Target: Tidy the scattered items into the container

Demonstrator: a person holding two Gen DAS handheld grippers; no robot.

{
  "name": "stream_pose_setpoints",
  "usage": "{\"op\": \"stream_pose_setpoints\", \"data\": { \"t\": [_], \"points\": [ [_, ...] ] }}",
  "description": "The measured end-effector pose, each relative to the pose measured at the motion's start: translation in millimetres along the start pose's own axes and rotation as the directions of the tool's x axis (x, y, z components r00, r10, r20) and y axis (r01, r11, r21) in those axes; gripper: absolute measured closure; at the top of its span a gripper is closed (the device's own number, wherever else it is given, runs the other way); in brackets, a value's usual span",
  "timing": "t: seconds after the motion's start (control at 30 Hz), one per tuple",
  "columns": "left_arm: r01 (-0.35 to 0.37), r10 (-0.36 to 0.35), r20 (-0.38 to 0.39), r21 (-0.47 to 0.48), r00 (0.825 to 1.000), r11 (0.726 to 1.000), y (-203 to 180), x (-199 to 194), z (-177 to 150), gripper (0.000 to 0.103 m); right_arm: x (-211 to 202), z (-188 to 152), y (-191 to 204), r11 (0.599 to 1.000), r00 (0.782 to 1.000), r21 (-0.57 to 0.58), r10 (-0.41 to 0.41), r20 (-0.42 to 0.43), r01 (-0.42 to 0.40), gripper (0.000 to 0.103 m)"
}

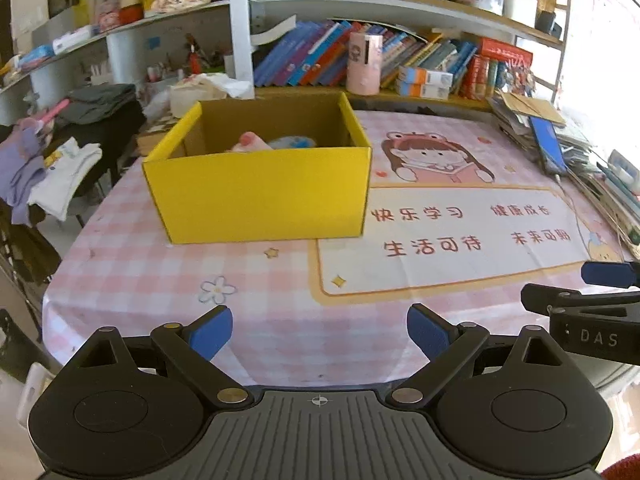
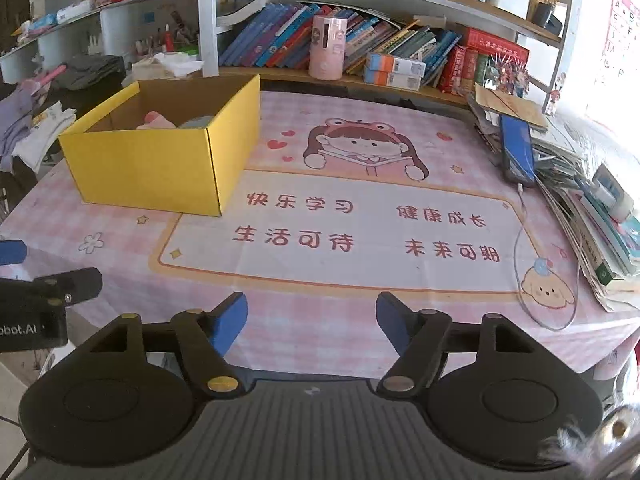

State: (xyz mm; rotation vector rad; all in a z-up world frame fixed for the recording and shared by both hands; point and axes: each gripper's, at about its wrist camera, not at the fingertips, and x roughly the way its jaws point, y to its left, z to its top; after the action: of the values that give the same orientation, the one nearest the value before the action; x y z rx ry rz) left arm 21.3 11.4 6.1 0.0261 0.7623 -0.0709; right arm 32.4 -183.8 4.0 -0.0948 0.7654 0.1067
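Both grippers, the left [image 1: 320, 334] and the right [image 2: 312, 320], hang wide and empty over the near tablecloth [image 2: 320, 332], while the box [image 1: 256, 196] at far left already holds soft items [image 1: 252, 142], so the tidying looks finished and next I would only check for leftovers.

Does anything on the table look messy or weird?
The pile of books and papers along the table's right edge looks messy, fanned out and sliding. A blue phone lies tilted on top, its white cable looping across the tablecloth. The yellow box looks fine.
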Motion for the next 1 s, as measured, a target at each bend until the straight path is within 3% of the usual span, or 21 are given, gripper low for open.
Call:
{"op": "stream_pose_setpoints", "data": {
  "t": [0.47,1.0],
  "points": [
    [-0.027,0.026,-0.016,-0.047,1.0,0.999,4.1,-4.5,-3.4,0.007,-2.0,0.7,3.4,0.999,1.0,-0.023,0.025,-0.002,-0.025,0.013],
    [-0.03,0.028,-0.043,-0.057,0.999,0.998,3.7,-2.4,-4.7,0.007,-2.7,-1.2,3.5,1.0,1.0,-0.018,0.003,-0.014,-0.003,0.007]
  ]
}}
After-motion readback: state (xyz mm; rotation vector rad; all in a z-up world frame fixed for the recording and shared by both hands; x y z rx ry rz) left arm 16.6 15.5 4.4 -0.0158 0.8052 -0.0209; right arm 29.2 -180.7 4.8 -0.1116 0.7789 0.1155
